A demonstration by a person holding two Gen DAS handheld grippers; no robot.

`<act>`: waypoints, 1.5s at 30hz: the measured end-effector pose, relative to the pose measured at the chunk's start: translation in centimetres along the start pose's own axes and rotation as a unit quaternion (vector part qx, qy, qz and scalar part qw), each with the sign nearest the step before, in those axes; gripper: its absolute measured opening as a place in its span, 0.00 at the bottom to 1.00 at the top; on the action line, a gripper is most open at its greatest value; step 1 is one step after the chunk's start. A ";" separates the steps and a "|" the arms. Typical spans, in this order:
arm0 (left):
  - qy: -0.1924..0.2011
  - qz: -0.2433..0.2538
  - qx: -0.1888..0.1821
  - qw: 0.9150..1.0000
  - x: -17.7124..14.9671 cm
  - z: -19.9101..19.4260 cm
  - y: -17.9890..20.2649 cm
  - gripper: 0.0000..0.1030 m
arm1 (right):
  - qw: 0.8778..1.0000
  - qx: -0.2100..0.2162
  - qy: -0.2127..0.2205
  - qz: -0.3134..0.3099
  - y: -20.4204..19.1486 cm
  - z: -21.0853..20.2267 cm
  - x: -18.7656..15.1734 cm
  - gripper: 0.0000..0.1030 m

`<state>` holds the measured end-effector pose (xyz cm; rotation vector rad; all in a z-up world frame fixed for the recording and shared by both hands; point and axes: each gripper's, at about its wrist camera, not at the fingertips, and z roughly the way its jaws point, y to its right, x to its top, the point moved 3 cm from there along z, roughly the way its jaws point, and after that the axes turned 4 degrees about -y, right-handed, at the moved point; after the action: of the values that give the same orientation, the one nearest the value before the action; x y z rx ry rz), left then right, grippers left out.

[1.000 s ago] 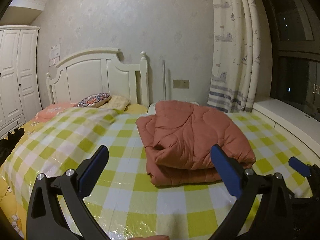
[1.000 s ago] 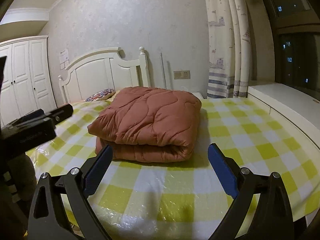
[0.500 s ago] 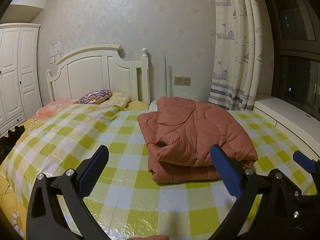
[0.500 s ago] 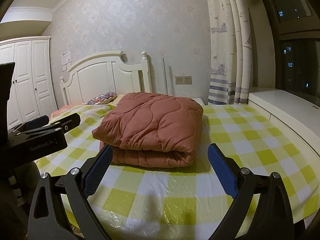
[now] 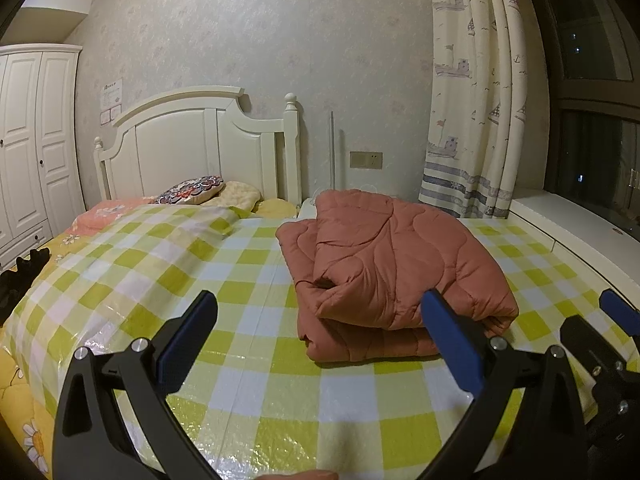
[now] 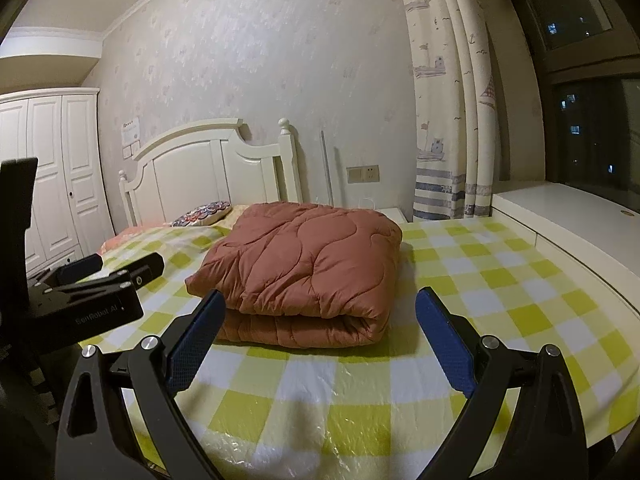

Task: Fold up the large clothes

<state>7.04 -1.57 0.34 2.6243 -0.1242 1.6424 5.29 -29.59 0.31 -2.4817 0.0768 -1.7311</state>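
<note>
So your folded quilted coat (image 5: 394,264) is sitting on the bed, on the yellow-and-white checked cover (image 5: 248,276), a bit toward the window side and closer to the headboard (image 5: 200,148) than to you. It's a rust-orange padded thing, folded into a thick bundle with the top layer lying over a lower one; from the right wrist view (image 6: 304,260) the rounded fold faces you and the right, and the stack looks fairly tidy.

Your left gripper (image 5: 318,328) is hanging over the near part of the bed with its blue-padded fingers (image 5: 186,336) spread wide, nothing between them. The right-hand finger of that gripper overlaps the coat's near corner in the picture, but I can't tell if it's actually touching. Your right gripper (image 6: 316,330) is the same deal: fingers (image 6: 444,340) wide apart, nothing held, pointed at the front of the bundle and just short of it.

In the right wrist view you can see your left gripper off to the left side (image 6: 96,292), apart from the coat. In the left wrist view the right one pokes in at the right edge (image 5: 608,356).

Other stuff: a patterned pillow (image 5: 192,194) up by the headboard, a white wardrobe (image 5: 28,152) on the left, a boat-print curtain (image 5: 468,92) on the right by the dark window.
</note>
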 end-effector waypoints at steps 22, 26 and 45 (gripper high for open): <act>-0.005 -0.001 0.003 1.000 -0.5 0.3 -0.2 0.98 | 1.000 0.004 -0.006 -0.003 -0.4 0.4 -0.3 0.89; -0.005 -0.001 0.003 1.000 -0.6 0.3 -0.2 0.98 | 1.000 0.005 -0.008 -0.003 -0.5 0.5 -0.5 0.89; -0.084 0.010 -0.060 0.995 -2.0 4.5 -1.4 0.98 | 0.998 0.004 -0.061 -0.007 0.7 3.1 -2.3 0.89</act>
<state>10.35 -0.43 -3.38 2.6738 -0.2485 1.3697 7.37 -29.85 -2.97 -2.5806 0.0415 -1.5766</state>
